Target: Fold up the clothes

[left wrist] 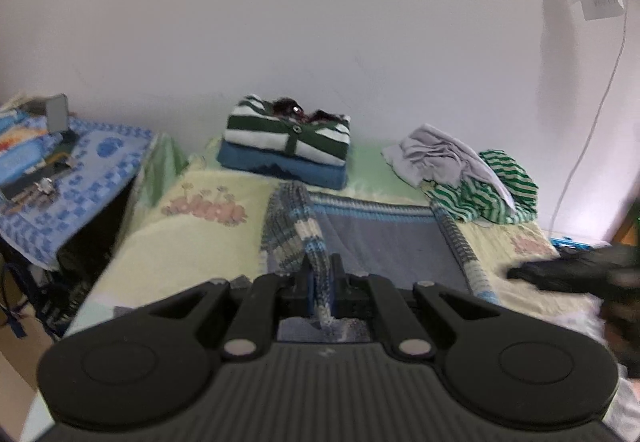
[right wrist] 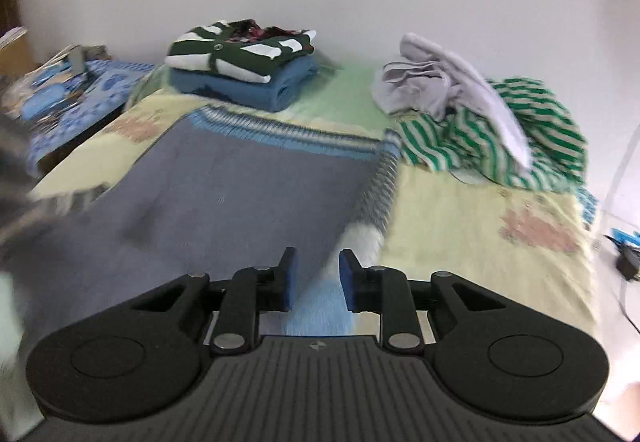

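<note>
**Left tongs pinch a sweater sleeve; right tongs stand open above the other**

The left tongs (left wrist: 320,274) are clamped tight on the striped blue, grey and cream knitted sleeve (left wrist: 294,230), which rises from the bed and passes between the pads. The right tongs (right wrist: 316,274) stand partly open, holding nothing; the pale blue and white cuff of the other sleeve (right wrist: 360,242) lies below the gap, not pressed by either pad.

Both sleeves belong to the grey knitted sweater with a blue-striped hem (right wrist: 248,177), spread flat on the pale yellow and green bed cover (right wrist: 472,217) in the middle of the bed.

At the bed's far edge, against the white wall (left wrist: 280,21), sits a folded stack: a dark green and white striped cardigan (left wrist: 288,133) on top of a folded blue garment (left wrist: 280,165). Toward the far right corner lies a loose heap: a crumpled pale grey garment (right wrist: 440,81) over a bright green and white striped one (right wrist: 520,129).
</note>
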`<state>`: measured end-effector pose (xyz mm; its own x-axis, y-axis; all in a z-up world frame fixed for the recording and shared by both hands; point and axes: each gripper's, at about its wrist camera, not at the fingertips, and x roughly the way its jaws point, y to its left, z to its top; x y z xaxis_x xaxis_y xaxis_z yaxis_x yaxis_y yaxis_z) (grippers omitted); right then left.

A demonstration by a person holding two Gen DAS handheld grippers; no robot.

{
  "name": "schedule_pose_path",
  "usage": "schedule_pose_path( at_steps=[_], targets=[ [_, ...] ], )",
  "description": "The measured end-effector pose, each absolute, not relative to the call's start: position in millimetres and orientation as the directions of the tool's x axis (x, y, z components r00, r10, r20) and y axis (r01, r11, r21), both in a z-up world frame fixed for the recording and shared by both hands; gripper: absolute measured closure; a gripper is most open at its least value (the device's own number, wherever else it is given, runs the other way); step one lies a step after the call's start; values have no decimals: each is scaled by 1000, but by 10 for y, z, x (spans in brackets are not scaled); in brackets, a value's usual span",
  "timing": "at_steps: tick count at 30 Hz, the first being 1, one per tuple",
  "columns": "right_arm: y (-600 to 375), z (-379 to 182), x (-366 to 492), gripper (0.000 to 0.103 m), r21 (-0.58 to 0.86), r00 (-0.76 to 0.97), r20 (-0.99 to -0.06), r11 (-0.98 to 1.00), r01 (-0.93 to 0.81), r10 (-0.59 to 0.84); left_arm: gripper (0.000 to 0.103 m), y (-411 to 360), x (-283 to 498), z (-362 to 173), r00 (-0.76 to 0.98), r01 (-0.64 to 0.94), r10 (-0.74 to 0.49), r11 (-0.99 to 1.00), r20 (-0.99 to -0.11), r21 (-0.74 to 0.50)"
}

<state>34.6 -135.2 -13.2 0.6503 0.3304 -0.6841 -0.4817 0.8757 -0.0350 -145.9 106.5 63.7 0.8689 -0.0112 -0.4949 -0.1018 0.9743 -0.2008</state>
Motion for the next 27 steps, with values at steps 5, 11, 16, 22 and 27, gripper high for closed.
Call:
schedule_pose_path(
  at_steps=[5,11,16,22,27],
  targets=[
    [-1038,-471,849,79,-127,644,-731,881,-456,228,102,1140,-1421,637,867,-54,-68,972,-494,-228],
    [-1111,-665,1102,85,-139,627,-762,905,-403,162,102,1180,-1319,565,854,-47,-75,974,-514,-220],
    [-1412,-526,1179,103,-23,637,-746,949,-314,193,102,1222,-1266,534,851,-99,-31,971,-524,-218],
    [-1419,-397,1246,89,-41,655,-720,928,-372,231,102,1246,-1237,537,837,-162,7,958,-548,-235],
    [-1002,-490,1517,85,-128,663,-701,869,-478,262,102,1128,-1194,501,822,-191,38,958,-568,-213]
  ],
)
